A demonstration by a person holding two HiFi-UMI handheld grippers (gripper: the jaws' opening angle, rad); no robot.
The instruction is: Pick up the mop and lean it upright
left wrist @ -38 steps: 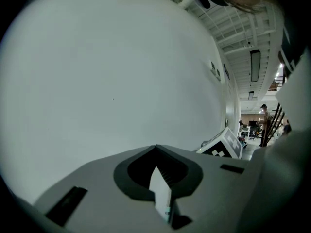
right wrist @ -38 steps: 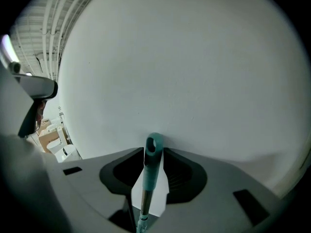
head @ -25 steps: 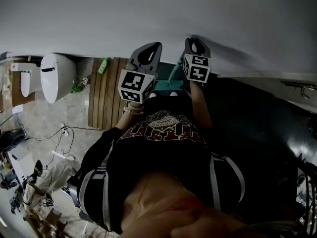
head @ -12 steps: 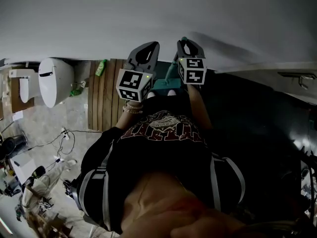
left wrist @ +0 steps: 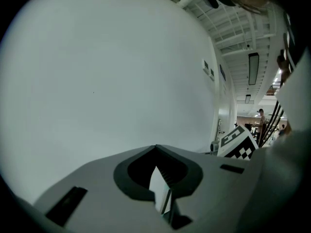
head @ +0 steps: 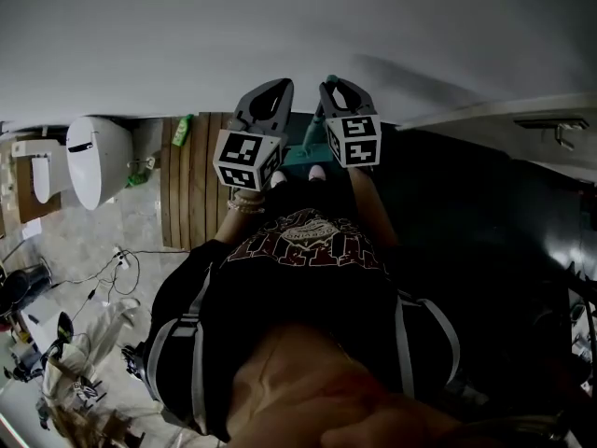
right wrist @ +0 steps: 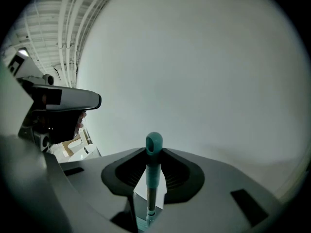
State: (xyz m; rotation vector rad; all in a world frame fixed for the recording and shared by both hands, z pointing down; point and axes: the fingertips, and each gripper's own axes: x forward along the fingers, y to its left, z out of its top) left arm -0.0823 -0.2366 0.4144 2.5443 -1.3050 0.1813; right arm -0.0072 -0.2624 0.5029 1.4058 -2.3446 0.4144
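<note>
Between right claw (right wrist: 154,152) tips, mop (right wrist: 152,181) handle clamped; lower shaft hidden.

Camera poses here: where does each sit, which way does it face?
Head view: on the person's head, facing steeply down; torso, left gripper, right gripper show.
Left gripper view: on that gripper, along its closed jaws toward the wall; right gripper's marker cube at right.
Right gripper view: on that gripper, along jaws clamping the mop handle, toward the wall; left gripper at left.
Shared: the wall, each other's gripper.
</note>
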